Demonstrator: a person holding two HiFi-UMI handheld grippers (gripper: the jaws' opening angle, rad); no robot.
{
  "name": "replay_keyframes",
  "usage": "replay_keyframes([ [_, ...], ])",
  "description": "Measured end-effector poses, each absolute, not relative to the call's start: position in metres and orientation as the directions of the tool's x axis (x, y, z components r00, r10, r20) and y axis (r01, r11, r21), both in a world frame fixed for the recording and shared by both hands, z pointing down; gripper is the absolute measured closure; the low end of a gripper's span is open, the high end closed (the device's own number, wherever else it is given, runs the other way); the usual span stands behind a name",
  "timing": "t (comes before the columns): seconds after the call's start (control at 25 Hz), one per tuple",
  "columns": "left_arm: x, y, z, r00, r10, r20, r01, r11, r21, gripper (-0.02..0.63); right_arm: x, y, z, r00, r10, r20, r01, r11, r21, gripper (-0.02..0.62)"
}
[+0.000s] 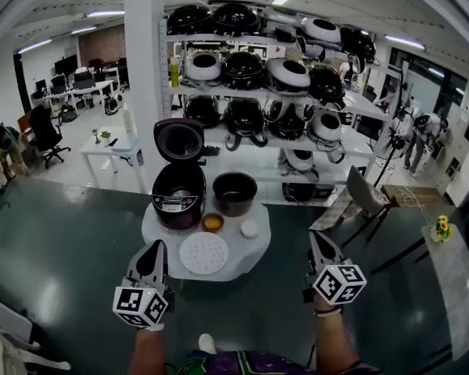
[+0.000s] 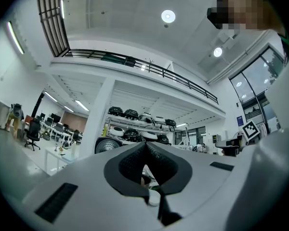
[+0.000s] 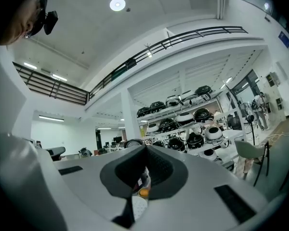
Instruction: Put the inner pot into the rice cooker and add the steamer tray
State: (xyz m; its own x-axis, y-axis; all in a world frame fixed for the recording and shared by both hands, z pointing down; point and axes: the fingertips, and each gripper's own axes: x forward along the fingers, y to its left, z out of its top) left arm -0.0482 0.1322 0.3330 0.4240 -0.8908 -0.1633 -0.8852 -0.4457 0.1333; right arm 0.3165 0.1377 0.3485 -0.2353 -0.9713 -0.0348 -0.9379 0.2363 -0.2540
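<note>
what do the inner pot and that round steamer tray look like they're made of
Inner pot: probably metal with a dark non-stick coating. It looks evenly dark and dull, with a thin rim. Steamer tray: likely matte white plastic, a flat pale disc dotted with small holes. Both are small in the head view, so neither is certain.

Both the left gripper (image 1: 154, 250) and the right gripper (image 1: 319, 239) are pale grey with black, finely dimpled pads. Each has a marker cube (image 1: 141, 306) covered in black-and-white squares. Straight past the left fingers, the rice cooker (image 1: 178, 186) is a dark maroon-black with a pale control strip. Ahead and between the two sets of fingertips, the inner pot (image 1: 234, 192) is dark grey-brown. The steamer tray (image 1: 204, 254) is white and speckled with tiny holes, and the small bowl (image 1: 213, 223) is orange-yellow. The table (image 1: 254, 258) is white and the floor (image 1: 62, 241) a glossy dark green.
</note>
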Motion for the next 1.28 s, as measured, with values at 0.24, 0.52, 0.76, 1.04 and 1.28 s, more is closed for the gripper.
replay_keyframes([
  [0.24,-0.075,0.07,0.334,0.445,-0.884,-0.141,-0.88,-0.461,0.116,0.584,0.289,0.081,0.348,-0.205,-0.979,-0.014,-0.949,0.203,-0.243,0.591],
  [0.52,-0.109,0.011,0.34,0.485,-0.865,-0.127,-0.859,-0.499,0.115,0.584,0.236,0.02,0.351,-0.188,-0.982,-0.016,-0.954,0.186,-0.236,0.59],
  [0.76,-0.129,-0.023,0.344,0.504,-0.851,-0.148,-0.846,-0.521,0.112,0.584,0.211,-0.006,0.363,-0.173,-0.985,-0.008,-0.962,0.171,-0.212,0.589],
  [1.04,-0.13,-0.041,0.355,0.537,-0.833,-0.135,-0.813,-0.554,0.18,0.584,0.197,-0.026,0.373,-0.179,-0.983,0.038,-0.965,0.167,-0.203,0.589],
  [1.28,-0.128,-0.053,0.355,0.537,-0.833,-0.134,-0.813,-0.553,0.183,0.584,0.192,-0.053,0.376,-0.203,-0.979,0.023,-0.96,0.194,-0.201,0.589],
])
